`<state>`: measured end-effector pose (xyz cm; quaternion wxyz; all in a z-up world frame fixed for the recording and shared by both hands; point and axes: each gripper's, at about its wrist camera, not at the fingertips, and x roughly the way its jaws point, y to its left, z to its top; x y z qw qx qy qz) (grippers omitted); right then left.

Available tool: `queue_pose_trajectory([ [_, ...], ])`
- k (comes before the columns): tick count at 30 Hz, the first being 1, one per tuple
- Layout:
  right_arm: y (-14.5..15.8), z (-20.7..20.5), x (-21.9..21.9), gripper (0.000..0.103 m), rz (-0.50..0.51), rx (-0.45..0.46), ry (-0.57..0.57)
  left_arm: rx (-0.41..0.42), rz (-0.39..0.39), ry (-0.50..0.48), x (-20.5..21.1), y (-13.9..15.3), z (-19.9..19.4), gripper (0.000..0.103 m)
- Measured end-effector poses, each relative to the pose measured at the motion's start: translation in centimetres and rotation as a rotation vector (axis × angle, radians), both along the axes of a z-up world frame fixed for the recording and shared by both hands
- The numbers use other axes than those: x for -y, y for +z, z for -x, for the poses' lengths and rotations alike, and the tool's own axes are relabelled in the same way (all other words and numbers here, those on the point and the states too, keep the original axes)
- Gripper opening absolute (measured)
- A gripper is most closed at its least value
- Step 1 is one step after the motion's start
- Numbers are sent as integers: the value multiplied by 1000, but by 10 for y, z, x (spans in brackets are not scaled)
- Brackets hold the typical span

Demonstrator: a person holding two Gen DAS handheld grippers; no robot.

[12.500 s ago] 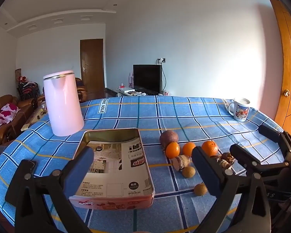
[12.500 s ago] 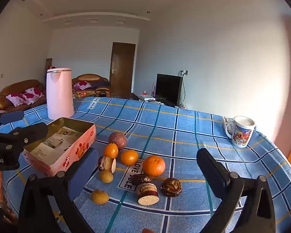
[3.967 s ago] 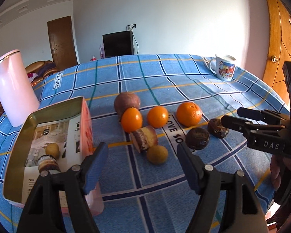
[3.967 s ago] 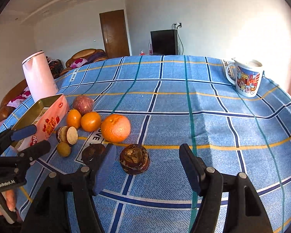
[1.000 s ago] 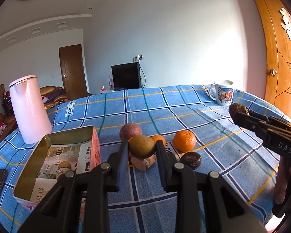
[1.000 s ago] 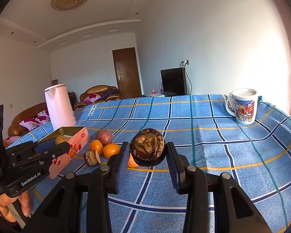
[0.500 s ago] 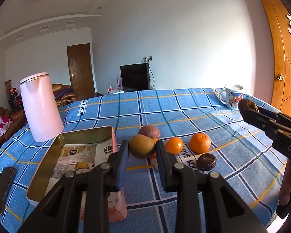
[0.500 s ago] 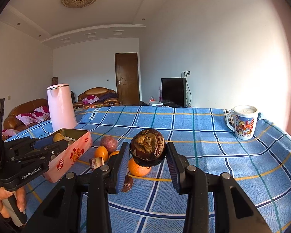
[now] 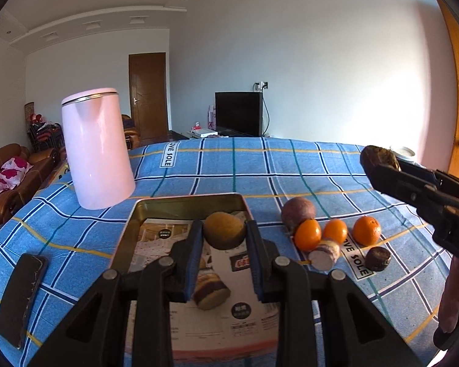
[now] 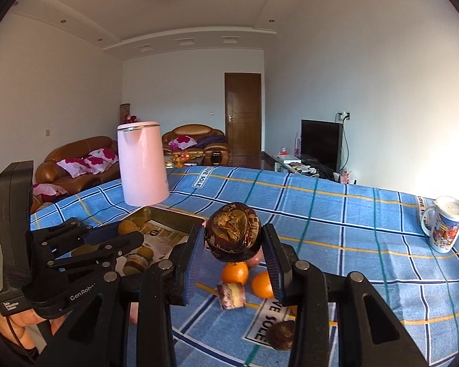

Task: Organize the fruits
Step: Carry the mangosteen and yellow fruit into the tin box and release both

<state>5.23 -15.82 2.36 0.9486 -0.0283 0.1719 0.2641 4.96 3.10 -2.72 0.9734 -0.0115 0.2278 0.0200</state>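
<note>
A yellow-brown fruit (image 9: 225,234) sits pinched between the pads of the left gripper (image 9: 224,238), held in the air above the open metal tin (image 9: 143,211), whose floor is lined with printed paper. Inside the tin lie a cut brown-skinned piece (image 9: 211,293) and, seen from the right wrist, another small yellowish fruit (image 10: 146,252) beside it. The right gripper (image 10: 233,244) clamps a dark, wrinkled brown fruit (image 10: 234,231) between its fingers, raised above the table near the tin's far corner.

Still on the blue checked tablecloth (image 9: 260,165), just right of the tin, a reddish-purple round fruit (image 9: 298,211) rests behind three oranges (image 9: 336,232) in a loose row. A cut fruit piece with a pale face (image 9: 322,255) lies in front of the oranges, and a dark brown fruit (image 9: 378,258) lies just beside the "LOVE SOLE" lettering.

A pink kettle (image 9: 96,150) stands behind the tin's left corner. A dark phone (image 9: 20,293) lies flat on the cloth left of the tin. A patterned mug (image 10: 445,227) stands well apart at the table's far right edge.
</note>
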Motion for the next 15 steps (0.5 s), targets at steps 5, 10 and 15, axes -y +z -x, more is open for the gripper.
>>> queue_pose_trajectory([
  [5, -4, -15, -46, 40, 35, -33, 66, -28, 10, 53, -32, 0, -11, 30],
  [10, -17, -26, -87, 40, 93, -74, 125, -78, 43, 58, -53, -7, -22, 30],
  [15, -35, -43, -118, 40, 146, -154, 162, -122, 68, 55, -65, -15, -32, 30],
])
